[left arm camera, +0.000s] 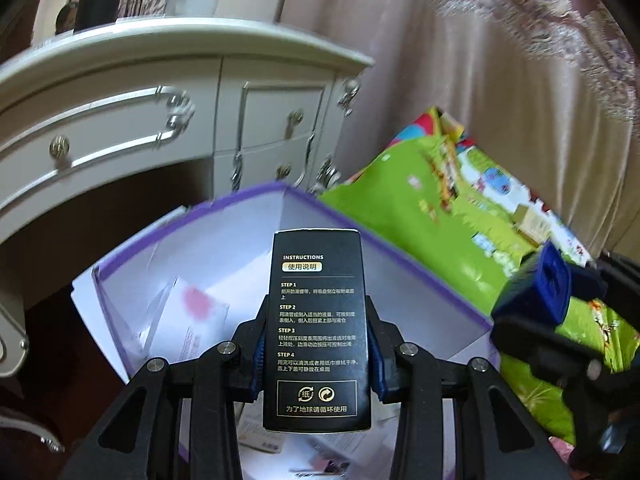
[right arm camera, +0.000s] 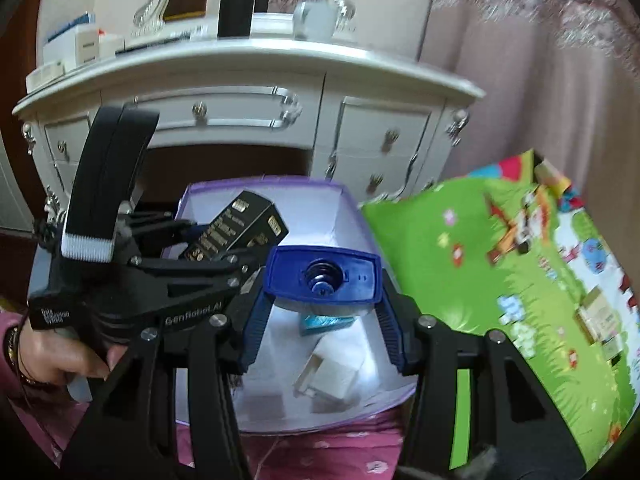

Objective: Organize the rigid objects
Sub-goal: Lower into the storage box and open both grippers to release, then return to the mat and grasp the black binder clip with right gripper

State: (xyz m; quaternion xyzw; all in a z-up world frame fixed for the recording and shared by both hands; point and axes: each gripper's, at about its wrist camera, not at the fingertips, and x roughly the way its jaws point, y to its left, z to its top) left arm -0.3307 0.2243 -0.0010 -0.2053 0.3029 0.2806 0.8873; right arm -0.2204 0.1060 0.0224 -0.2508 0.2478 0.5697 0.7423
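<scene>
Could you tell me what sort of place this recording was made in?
Most likely a bedroom at home: an ornate white dressing table with drawers, a long pinkish curtain beside it, and what looks like a pink floral bedspread under the purple-edged box.

Black carton (left arm camera: pixel 318 330) clamped in left gripper (left arm camera: pixel 316 356) above purple-edged box (left arm camera: pixel 420 280).
Right gripper (left arm camera: pixel 532 300) at right, gripping blue object (left arm camera: pixel 552 284); white dresser (left arm camera: pixel 160 100) behind.
</scene>
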